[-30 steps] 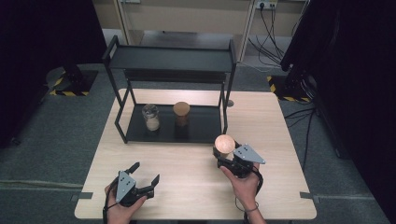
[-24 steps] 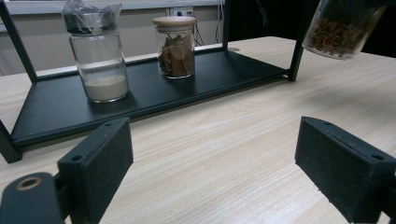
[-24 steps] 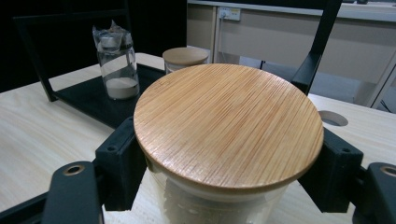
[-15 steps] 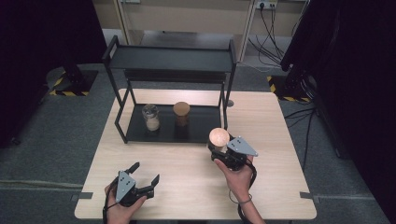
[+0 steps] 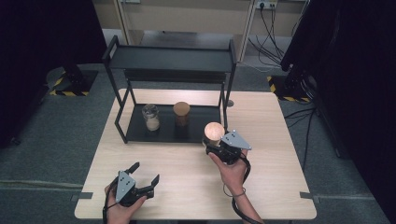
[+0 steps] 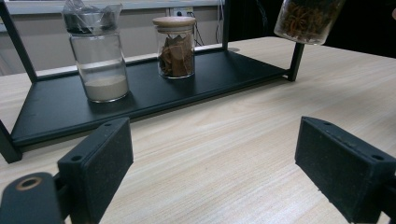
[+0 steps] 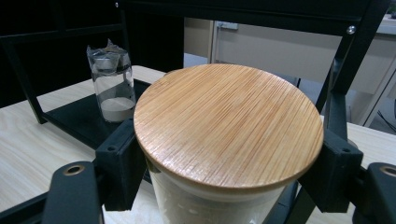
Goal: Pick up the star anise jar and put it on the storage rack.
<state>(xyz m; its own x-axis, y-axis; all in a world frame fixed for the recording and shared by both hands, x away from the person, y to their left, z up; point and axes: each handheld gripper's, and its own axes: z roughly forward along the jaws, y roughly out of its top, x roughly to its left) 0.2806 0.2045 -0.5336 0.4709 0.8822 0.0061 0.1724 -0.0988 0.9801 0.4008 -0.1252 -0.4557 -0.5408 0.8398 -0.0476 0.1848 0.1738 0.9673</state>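
Two grippers: right gripper (image 5: 215, 145) jaws clamp jar (image 7: 224, 140); left gripper (image 5: 140, 179) jaws wide, star anise seen inside.

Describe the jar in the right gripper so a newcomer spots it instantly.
Start at the black shelf rack on the table; by its front right post, the right gripper clamps a glass jar. Its neighbours stand on the rack's bottom tray; this one has a round bamboo lid and hangs above the table.

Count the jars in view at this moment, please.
3. A plastic-wrapped jar with pale powder and a wooden-lidded jar stand on the rack's bottom shelf. A third jar, holding star anise, is gripped in the right claw near the rack's right end.
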